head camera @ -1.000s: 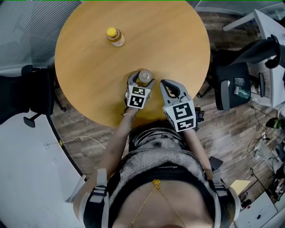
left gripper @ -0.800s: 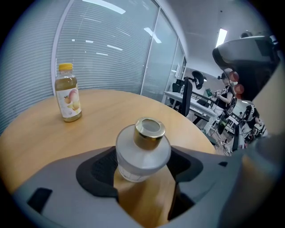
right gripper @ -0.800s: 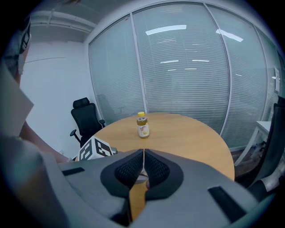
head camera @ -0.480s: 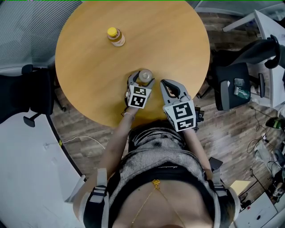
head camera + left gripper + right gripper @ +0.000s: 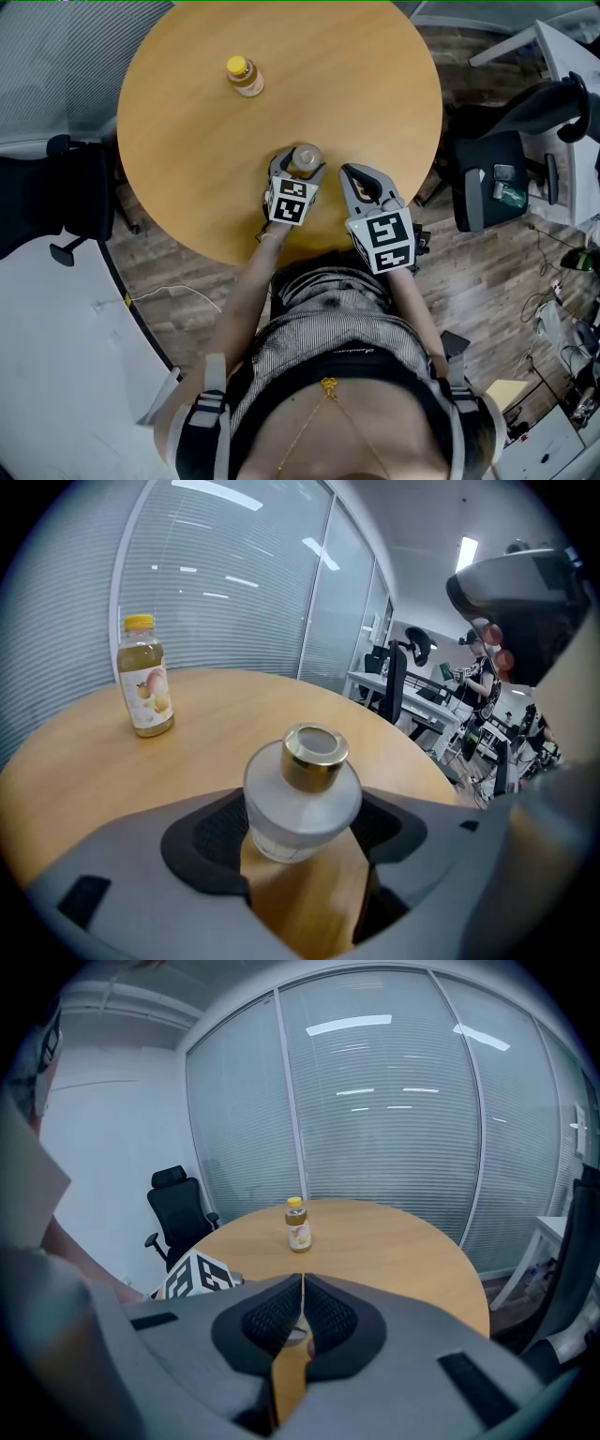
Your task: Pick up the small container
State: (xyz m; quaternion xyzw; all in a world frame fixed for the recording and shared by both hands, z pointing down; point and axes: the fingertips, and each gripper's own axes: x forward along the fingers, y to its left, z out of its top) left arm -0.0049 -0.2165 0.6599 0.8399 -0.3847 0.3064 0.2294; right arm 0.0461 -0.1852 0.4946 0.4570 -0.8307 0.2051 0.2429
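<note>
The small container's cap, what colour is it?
The cap is shiny gold; the left gripper view shows it best.

The container [image 5: 302, 799] is frosted white with a gold cap. The worktop [image 5: 187, 141] is light brown wood. The bottle [image 5: 245, 77] is pale yellow with a yellow cap. The left gripper [image 5: 302, 162] and right gripper [image 5: 356, 176] are grey, with black-and-white square markers.

Right tool [image 5: 354, 176] displaced slightly toward the upper right of the head view, marker cube moving with it. Left tool [image 5: 300, 165] and the small container [image 5: 304, 156] between its jaws edged a touch upward in frame. Both shifts very small.
</note>
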